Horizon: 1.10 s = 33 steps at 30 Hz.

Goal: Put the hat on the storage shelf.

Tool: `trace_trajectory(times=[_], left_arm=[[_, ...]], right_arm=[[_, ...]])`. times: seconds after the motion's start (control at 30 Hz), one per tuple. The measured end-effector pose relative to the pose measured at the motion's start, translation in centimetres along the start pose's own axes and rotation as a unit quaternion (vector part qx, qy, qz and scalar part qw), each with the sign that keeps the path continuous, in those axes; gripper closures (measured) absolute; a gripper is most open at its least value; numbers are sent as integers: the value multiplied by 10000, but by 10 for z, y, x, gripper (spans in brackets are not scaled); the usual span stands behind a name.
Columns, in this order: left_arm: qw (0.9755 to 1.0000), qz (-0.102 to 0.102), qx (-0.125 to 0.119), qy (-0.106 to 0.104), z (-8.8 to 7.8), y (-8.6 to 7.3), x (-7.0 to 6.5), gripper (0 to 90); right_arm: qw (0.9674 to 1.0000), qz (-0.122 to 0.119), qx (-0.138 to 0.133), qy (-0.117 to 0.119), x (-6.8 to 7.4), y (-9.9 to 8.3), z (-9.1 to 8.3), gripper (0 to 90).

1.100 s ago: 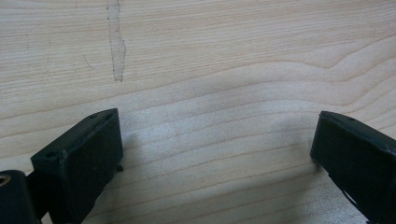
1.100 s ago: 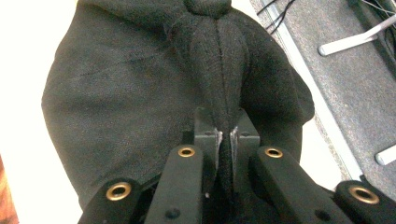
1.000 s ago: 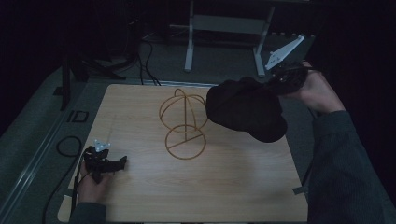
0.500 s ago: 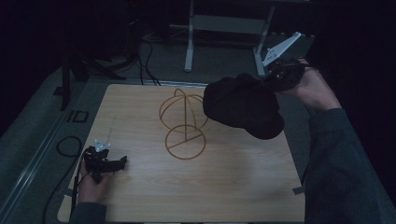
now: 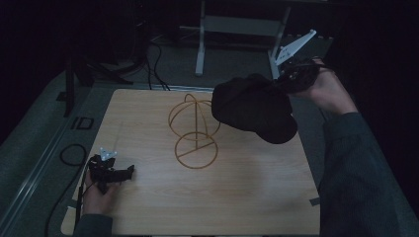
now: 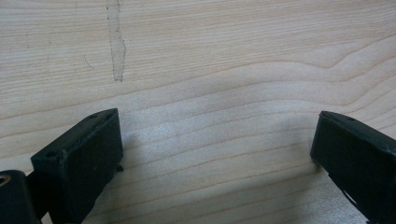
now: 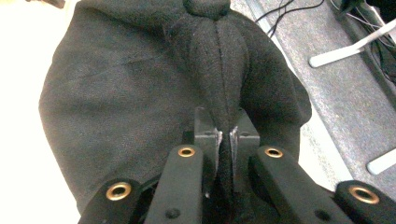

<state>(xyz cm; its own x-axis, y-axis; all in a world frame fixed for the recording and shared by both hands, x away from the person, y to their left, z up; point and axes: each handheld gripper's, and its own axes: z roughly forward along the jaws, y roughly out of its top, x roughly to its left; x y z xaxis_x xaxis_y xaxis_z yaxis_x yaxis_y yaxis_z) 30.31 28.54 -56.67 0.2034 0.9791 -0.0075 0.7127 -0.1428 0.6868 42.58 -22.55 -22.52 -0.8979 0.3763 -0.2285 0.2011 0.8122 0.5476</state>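
Two tongs are in my hands over one pale wooden table (image 5: 257, 197), the largest thing here, its grain plain under my left tool. Next in size is the black hat (image 5: 254, 108), a soft dark cloth thing that hangs in the air over the table's far right part, just beside the wire stand (image 5: 195, 131) and partly in front of its right edge; I cannot tell whether cloth and wire touch. In the right gripper view a fold of the hat (image 7: 219, 70) runs straight down between my jaws. The stand itself is thin golden wire, a round ring flat on the wood with a domed cage rising behind it, near the table's middle.

My right gripper (image 5: 296, 76) is raised at the far right, jaws pressed nearly together on that fold of hat, which they carry clear of the table. My left gripper (image 5: 111, 173) lies low at the near left corner, well apart from the stand, its jaws spread wide with bare wood between them.
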Motion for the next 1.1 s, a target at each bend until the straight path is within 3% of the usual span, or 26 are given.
trace_trajectory(times=[1.1], left_arm=[[10000, 12, 16, -2, 0, 0, 0, 21]], right_arm=[[9989, -89, -462, -23, 7, 29, 16, 846]])
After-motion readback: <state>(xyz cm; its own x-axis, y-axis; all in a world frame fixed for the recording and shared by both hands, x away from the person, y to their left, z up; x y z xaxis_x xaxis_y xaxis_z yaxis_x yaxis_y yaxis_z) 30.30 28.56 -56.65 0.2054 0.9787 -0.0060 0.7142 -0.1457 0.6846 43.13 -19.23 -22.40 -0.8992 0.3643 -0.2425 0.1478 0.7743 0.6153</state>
